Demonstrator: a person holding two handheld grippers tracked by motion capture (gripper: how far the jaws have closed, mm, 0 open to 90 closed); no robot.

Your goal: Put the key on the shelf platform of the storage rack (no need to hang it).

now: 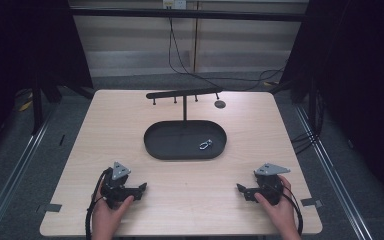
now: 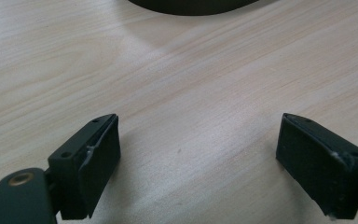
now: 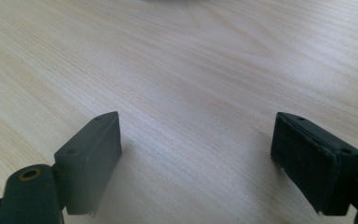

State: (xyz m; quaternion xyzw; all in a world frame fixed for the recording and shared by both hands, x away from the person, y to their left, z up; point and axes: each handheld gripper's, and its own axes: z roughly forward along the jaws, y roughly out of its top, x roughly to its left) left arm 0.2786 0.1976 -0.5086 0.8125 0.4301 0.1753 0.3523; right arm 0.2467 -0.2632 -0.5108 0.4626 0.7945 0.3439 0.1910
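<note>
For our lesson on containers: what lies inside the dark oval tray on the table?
Inside the tray lies one small metal clip, toward its right end. The rest of the tray floor looks bare. A stand post rises at the tray's far edge; its foot cannot be made out.

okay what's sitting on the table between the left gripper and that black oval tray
Nothing: in the high view, bare wood separates the left gripper from the black oval tray. The left gripper view shows the same bare stretch.

Bare wood spans the table's (image 1: 190, 200) near half. Toward the far edge, the oval black tray (image 1: 155, 145) and the upright hook stand (image 1: 184, 100) block the middle.
</note>
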